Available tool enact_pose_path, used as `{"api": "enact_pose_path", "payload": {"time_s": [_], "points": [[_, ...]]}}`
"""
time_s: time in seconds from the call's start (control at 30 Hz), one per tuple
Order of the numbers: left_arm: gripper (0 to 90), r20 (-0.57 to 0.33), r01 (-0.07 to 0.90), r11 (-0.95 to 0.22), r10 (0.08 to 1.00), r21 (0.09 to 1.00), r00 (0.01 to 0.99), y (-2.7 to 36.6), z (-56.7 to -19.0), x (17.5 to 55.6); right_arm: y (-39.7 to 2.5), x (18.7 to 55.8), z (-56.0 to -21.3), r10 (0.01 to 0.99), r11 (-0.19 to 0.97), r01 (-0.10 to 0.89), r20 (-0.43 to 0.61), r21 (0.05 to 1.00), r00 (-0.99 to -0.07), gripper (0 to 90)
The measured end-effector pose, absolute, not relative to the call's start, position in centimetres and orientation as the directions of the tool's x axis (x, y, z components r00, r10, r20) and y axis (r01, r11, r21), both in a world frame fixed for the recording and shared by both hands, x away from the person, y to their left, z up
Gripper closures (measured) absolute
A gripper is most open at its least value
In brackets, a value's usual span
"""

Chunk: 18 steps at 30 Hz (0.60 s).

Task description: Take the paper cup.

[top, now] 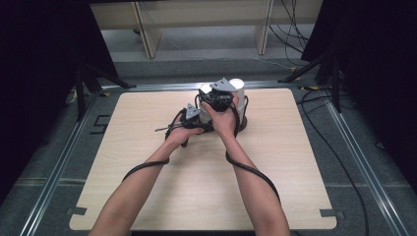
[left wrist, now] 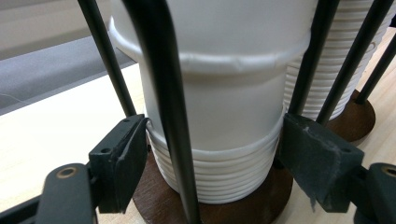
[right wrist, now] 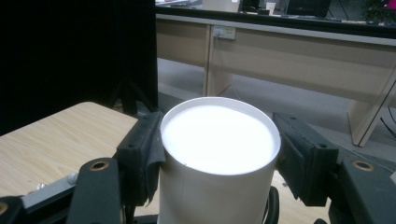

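Nearest to the person, the left hand-held gripper (top: 191, 119) sits low over the pale wooden bench (top: 147, 187). Its black pads bracket the lower rims of a stack of white paper cups (left wrist: 224, 116) standing inside a black wire rack on a round dark-brown wooden base (left wrist: 266, 196). The left pad touches the stacked rims; the right pad lies just beside them, and I cannot tell whether it presses. A thin black rod (left wrist: 163, 107) of the rack crosses in front of the cups.

Just beyond, the right hand-held gripper (top: 220, 97) is higher, at the top of the stack. Its two pads close on either side of the topmost white cup (right wrist: 219, 154), just under the rim, holding it upright.

Behind it a second stack of white cups (left wrist: 336, 60) stands on its own brown base, close beside the first.
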<state>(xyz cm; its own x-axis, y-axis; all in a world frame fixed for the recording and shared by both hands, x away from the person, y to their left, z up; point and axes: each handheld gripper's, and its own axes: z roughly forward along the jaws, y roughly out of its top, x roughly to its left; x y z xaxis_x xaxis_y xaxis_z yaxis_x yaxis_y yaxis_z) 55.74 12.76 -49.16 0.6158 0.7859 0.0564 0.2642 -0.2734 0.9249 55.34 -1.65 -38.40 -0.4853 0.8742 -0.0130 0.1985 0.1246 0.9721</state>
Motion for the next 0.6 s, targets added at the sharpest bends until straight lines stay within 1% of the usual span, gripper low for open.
{"api": "enact_pose_path", "payload": {"time_s": [0.1, 0.13, 0.2, 0.23, 0.3, 0.5, 0.53, 0.6], "points": [[23.5, 0.065, 0.259, -0.28, 0.784, 0.924, 0.618, 12.8, -49.2, 55.8, -1.8, 55.3, -38.0, 0.873, 0.115, 0.181, -0.012, 0.977, -0.488, 36.9], [23.5, 0.044, 0.26, -0.256, 0.786, 0.931, 0.616, 12.7, -49.3, 55.7, -1.8, 55.2, -37.8, 0.872, 0.107, 0.182, -0.005, 0.978, -0.49, 36.9], [23.5, 0.044, 0.261, -0.255, 0.788, 0.931, 0.614, 12.6, -49.3, 55.7, -1.8, 55.1, -37.4, 0.873, 0.089, 0.182, 0.011, 0.979, -0.488, 37.0], [23.5, 0.043, 0.263, -0.255, 0.789, 0.931, 0.613, 12.6, -49.3, 55.7, -1.9, 55.1, -37.2, 0.87, 0.1, 0.166, -0.006, 0.981, -0.492, 36.9], [23.6, 0.039, 0.263, -0.251, 0.789, 0.932, 0.613, 12.6, -49.3, 55.7, -1.9, 55.1, -36.8, 0.87, 0.097, 0.159, -0.006, 0.983, -0.493, 36.9], [23.5, 0.044, 0.267, -0.256, 0.793, 0.929, 0.608, 12.6, -49.2, 55.5, -2.2, 54.6, -36.0, 0.87, 0.06, 0.158, 0.026, 0.986, -0.492, 36.9], [22.7, 0.045, 0.268, -0.259, 0.792, 0.928, 0.609, 12.6, -49.2, 55.5, -2.3, 54.7, -35.9, 0.871, 0.067, 0.137, 0.009, 0.988, -0.49, 36.9], [20.2, 0.048, 0.259, -0.257, 0.79, 0.931, 0.611, 12.5, -49.1, 55.4, -2.4, 54.6, -35.8, 0.869, 0.048, 0.158, 0.036, 0.986, -0.494, 36.9]]}}
